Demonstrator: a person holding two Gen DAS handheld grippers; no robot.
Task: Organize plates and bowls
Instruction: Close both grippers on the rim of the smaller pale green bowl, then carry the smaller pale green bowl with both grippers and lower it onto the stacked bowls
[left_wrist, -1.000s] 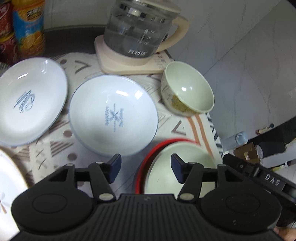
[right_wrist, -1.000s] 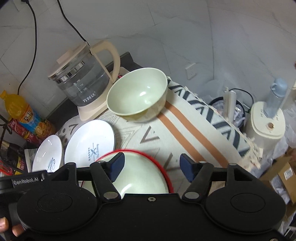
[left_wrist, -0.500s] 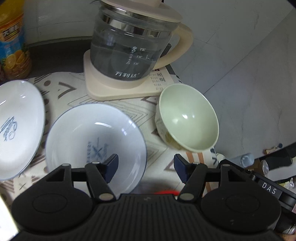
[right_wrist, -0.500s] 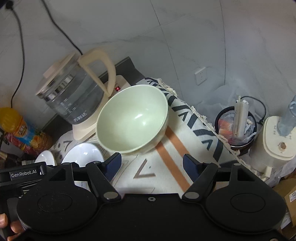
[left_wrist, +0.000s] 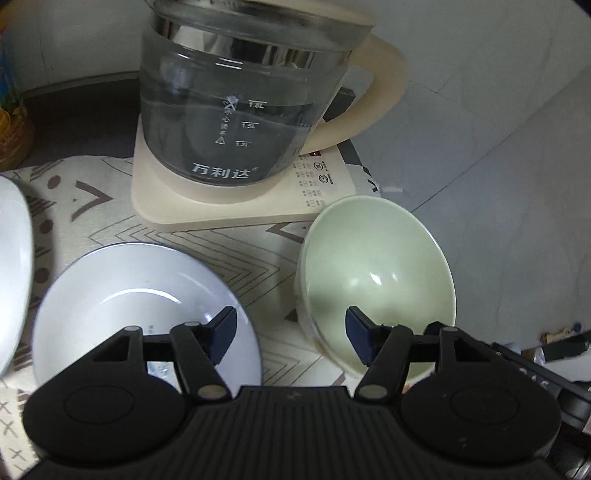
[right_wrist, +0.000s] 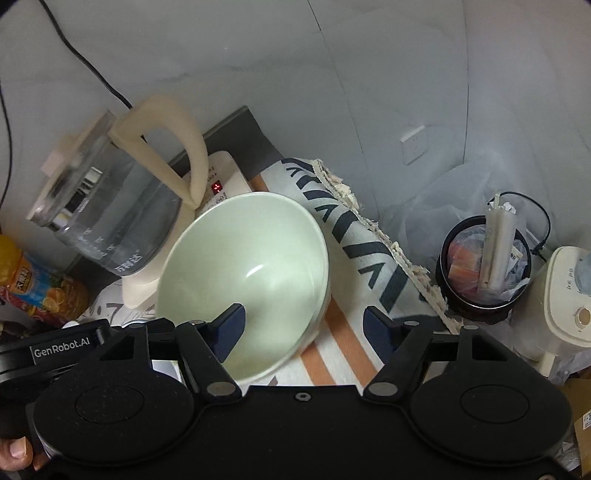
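Note:
A pale green bowl (left_wrist: 376, 280) stands on the patterned cloth, right of a white plate (left_wrist: 140, 302) with a blue rim. My left gripper (left_wrist: 291, 325) is open, its left finger over the white plate and its right finger over the green bowl's near side. In the right wrist view the same green bowl (right_wrist: 251, 273) sits close in front. My right gripper (right_wrist: 304, 325) is open, its left finger inside the bowl and its right finger outside the rim, over the cloth. Another white plate's edge (left_wrist: 14, 280) shows at far left.
A glass kettle (left_wrist: 236, 107) on a cream base (left_wrist: 236, 206) stands just behind the bowl and plate. An orange juice bottle (right_wrist: 33, 284) stands at the left. The cloth's fringed edge (right_wrist: 373, 225) marks the table's right side, with a bin (right_wrist: 484, 266) and a white appliance (right_wrist: 569, 306) beyond.
Both grippers have moved forward toward the kettle and the green bowl. The red-rimmed plate near me has dropped out of view. The right gripper's fingers now straddle the green bowl's rim.

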